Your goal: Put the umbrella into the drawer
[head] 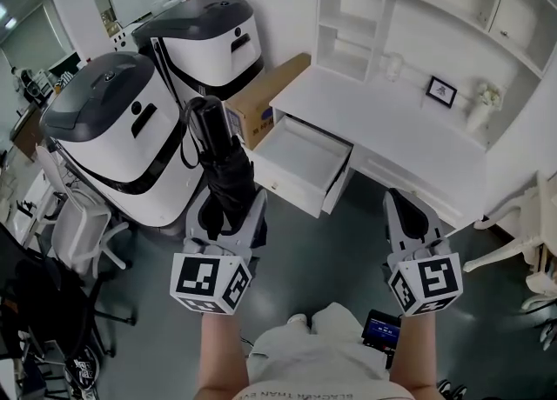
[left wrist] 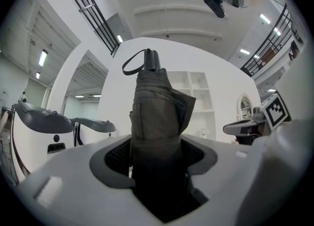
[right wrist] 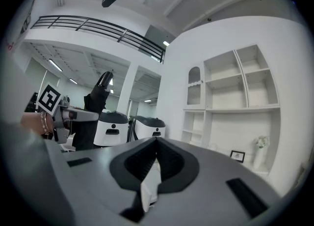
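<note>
The folded umbrella (left wrist: 158, 117) is clamped between the left gripper's (head: 224, 216) fingers (left wrist: 117, 157).

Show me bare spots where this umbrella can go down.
The open drawer is bare inside. The desk top is free between the shelves and its front edge; its right end is crowded by a framed picture and a vase.

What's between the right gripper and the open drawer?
Only bare floor lies between the right gripper and the drawer, as the head view shows.
</note>
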`<state>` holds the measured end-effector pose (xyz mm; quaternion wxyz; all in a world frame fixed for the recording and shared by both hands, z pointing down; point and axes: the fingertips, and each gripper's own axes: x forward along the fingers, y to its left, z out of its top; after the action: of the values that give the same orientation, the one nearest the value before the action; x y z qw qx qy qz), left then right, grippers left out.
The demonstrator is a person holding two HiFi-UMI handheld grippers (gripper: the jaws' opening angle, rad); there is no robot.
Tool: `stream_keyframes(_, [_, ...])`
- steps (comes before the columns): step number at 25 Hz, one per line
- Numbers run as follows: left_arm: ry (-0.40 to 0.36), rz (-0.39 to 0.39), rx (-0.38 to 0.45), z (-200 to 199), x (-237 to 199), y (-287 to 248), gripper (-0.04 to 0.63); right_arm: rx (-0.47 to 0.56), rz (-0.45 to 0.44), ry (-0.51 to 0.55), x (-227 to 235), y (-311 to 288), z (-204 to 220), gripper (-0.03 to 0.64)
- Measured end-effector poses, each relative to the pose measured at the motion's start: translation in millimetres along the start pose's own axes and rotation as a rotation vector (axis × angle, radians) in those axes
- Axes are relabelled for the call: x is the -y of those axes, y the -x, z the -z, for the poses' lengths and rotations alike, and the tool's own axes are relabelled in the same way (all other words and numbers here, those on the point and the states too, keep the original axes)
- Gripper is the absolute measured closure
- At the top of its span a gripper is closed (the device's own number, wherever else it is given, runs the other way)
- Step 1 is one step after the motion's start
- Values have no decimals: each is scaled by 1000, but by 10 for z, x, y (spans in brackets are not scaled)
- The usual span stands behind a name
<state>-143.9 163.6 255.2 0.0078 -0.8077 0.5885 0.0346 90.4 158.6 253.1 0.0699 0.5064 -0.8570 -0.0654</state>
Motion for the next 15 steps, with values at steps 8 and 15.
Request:
stream_keyframes(8, [-9, -11, -5, 24, -128, -340, 324, 15, 9, -24, 259, -359, 49, 609])
stream_keyframes(15, [-31, -36, -17, 70, -274, -819, 324, 28, 1, -39, 583, -865, 106, 610])
